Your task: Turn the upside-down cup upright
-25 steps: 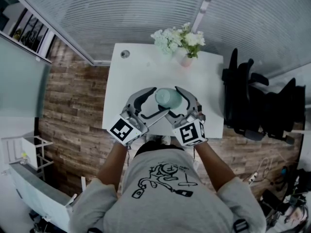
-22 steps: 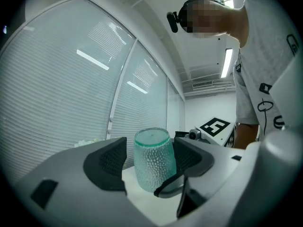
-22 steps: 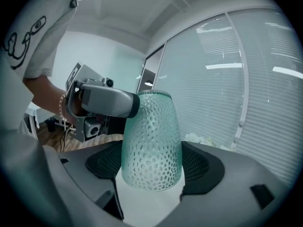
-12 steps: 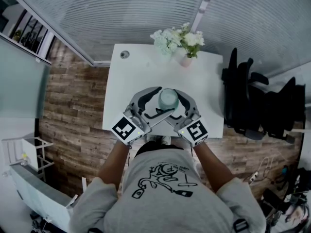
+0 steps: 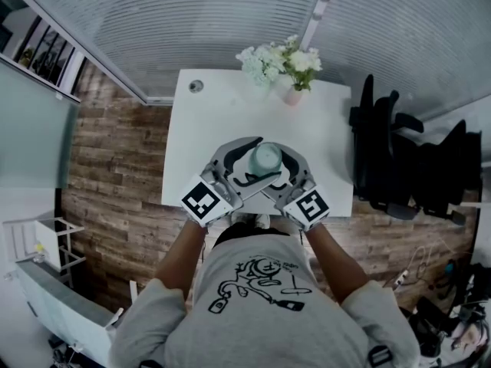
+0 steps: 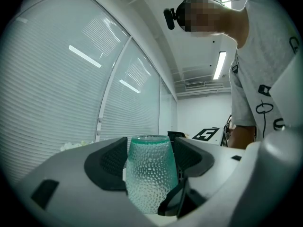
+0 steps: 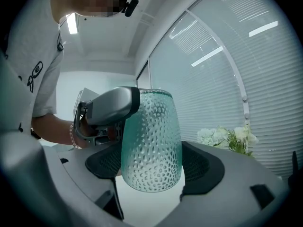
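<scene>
At the 6 o'clock edge of the tabletop (image 5: 192, 144), I read the teal dimpled cup (image 5: 266, 158) caught between both tools. The left tongs (image 6: 150, 162) are clenched on its sides. The right tongs (image 7: 151, 162) grasp it likewise, pads against the glass. The flowers (image 5: 280, 64) stand at 12 o'clock, well apart.

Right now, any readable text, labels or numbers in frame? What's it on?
No readable text in any view.
Left cube on the left tool: black-and-white square pattern, not text.
Right cube on the right tool: same kind of pattern.
Shirt: line drawing, any lettering too small to read.
Cup: dimpled glass, no label.
</scene>
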The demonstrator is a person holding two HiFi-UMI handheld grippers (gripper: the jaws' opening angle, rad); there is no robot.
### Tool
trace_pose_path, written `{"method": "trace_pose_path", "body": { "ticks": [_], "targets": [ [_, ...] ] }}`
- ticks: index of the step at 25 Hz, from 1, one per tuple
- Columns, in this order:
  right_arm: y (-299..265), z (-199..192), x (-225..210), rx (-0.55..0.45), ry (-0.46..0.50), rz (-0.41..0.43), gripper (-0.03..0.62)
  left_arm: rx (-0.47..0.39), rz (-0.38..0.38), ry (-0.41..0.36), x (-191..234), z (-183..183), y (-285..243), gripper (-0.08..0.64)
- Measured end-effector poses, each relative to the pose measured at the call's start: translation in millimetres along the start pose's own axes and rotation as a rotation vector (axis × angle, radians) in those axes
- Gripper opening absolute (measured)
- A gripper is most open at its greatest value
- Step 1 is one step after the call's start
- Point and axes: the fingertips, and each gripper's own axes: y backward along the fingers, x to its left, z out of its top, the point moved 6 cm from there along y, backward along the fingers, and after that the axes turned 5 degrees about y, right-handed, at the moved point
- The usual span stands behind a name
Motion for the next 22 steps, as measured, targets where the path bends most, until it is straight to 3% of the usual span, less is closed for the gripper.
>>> {"method": "trace_pose_path", "body": {
  "ticks": [22],
  "targets": [
    [2.0, -34.5, 4.1, 0.13, 0.009, -0.008, 0.385, 0.087, 0.001, -0.022, -1.7, -33.1, -2.3, 0.299]
  ]
}}
